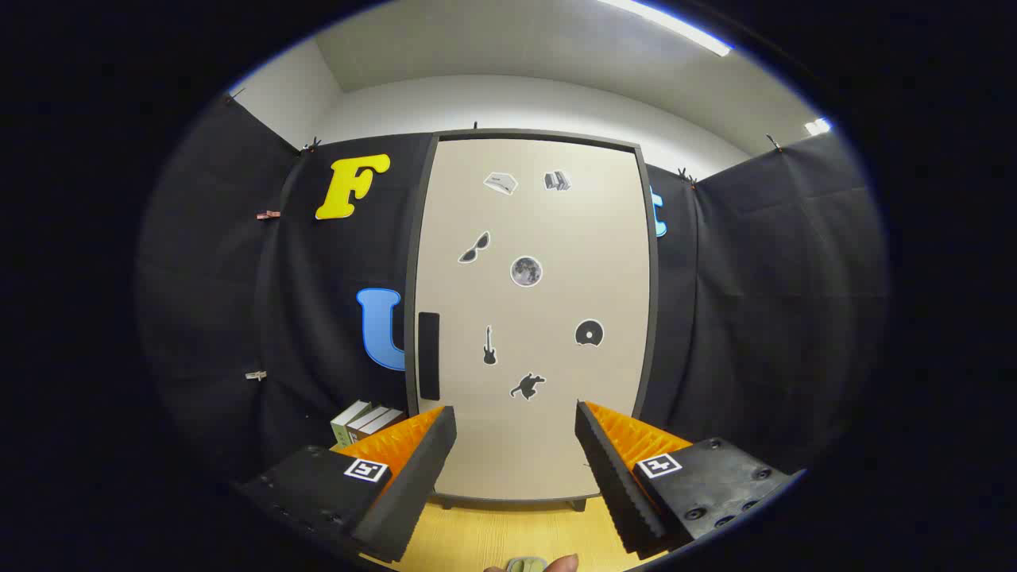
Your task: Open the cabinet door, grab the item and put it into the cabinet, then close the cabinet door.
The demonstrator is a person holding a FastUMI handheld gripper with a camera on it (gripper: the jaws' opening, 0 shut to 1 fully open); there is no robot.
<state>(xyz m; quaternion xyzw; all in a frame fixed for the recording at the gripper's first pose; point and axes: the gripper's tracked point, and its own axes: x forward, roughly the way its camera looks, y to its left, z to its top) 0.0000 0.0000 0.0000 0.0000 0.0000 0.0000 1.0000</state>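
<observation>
Ahead, a pale wooden table [493, 540] is carrying a tall beige cabinet [532, 318], centre frame, its door shut, with a ceiling light strip [675, 28] glowing at upper right. Seven stickers are dotting the smooth door, and one dark vertical handle [429, 355] is sitting along its left edge. Three books [361, 421] are standing lower left. The gripper [515, 441] is hovering wide open, holding nothing.
</observation>
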